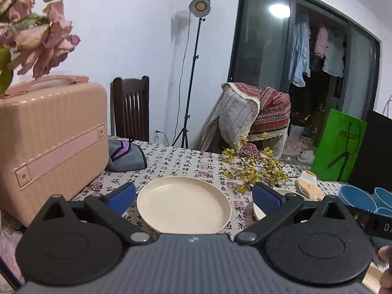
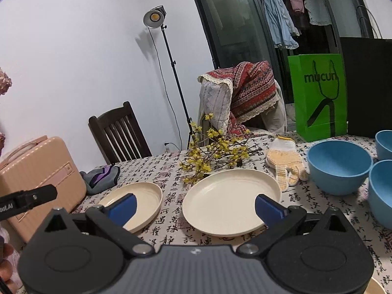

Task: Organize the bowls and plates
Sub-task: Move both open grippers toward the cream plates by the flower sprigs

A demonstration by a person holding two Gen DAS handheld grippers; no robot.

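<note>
Two cream plates lie side by side on the calligraphy-print tablecloth. In the left wrist view the left plate [image 1: 183, 203] sits right between the spread blue fingers of my left gripper [image 1: 194, 197], which is open and empty. The other plate [image 1: 284, 192] peeks out behind its right finger. In the right wrist view my right gripper [image 2: 196, 208] is open and empty above the gap between the left plate [image 2: 137, 203] and the right plate [image 2: 232, 201]. Three blue bowls [image 2: 339, 164] [image 2: 384, 144] [image 2: 382, 191] stand upright at the right, also visible as blue bowls [image 1: 357, 199] in the left wrist view.
A pink suitcase [image 1: 49, 142] stands at the table's left. Beyond the plates lie a yellow flower branch [image 2: 215, 152], a knitted glove [image 2: 286, 161] and a grey cloth [image 2: 100, 175]. A green bag [image 2: 318, 95] and a black box [image 2: 367, 85] stand at the back right.
</note>
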